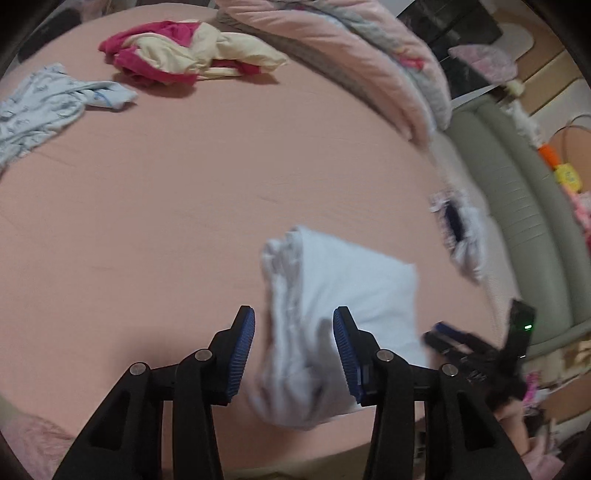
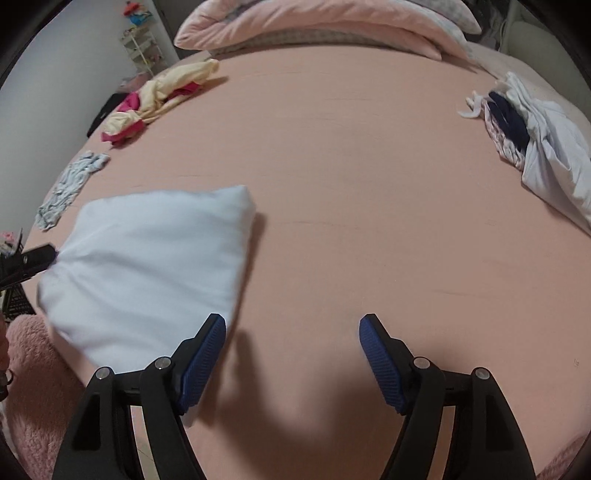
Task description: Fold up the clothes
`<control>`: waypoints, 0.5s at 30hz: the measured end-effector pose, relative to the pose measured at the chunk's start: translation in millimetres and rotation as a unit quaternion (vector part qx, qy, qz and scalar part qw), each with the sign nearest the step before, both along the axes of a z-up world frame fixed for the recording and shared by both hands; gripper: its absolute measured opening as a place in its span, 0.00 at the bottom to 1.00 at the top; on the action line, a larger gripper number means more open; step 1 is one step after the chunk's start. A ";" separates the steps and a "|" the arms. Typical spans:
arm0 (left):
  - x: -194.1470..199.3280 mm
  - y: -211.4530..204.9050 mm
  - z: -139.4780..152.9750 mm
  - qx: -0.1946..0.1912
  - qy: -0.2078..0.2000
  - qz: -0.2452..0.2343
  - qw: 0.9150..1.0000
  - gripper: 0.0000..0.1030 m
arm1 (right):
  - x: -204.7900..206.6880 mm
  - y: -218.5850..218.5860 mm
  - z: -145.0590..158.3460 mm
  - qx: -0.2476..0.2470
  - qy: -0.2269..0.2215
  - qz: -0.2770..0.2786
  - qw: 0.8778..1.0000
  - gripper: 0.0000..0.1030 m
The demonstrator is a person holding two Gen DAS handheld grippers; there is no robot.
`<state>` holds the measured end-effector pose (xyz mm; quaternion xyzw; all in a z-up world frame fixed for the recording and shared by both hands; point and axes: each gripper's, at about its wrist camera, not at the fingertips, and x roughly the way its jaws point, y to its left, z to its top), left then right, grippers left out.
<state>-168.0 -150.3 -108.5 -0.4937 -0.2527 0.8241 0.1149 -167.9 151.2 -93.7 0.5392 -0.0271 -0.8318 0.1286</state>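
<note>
A folded white garment (image 1: 351, 280) lies on the pink bed sheet (image 1: 166, 206). My left gripper (image 1: 294, 350) is shut on its bunched near edge, the cloth filling most of the gap between the blue pads. From the right wrist, the same garment (image 2: 147, 258) puckers toward the left gripper (image 2: 50, 254) at its left edge. My right gripper (image 2: 291, 343) stands open over bare sheet (image 2: 369, 184), its left fingertip (image 2: 210, 339) just at the garment's near corner. It also shows at the right edge of the left wrist view, as the right gripper (image 1: 441, 334).
A pink-and-cream garment (image 1: 184, 51) and a pale blue patterned one (image 1: 40, 107) lie crumpled at the far left. A stack of white and navy clothes (image 2: 535, 140) sits at the right edge. A rolled pink quilt (image 2: 314, 26) runs along the far side.
</note>
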 end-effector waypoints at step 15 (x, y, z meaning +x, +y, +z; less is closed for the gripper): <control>-9.9 19.4 -42.9 -0.010 -0.045 0.004 0.999 0.68 | -4.7 -28.3 -11.4 0.036 -0.016 0.005 0.999 0.73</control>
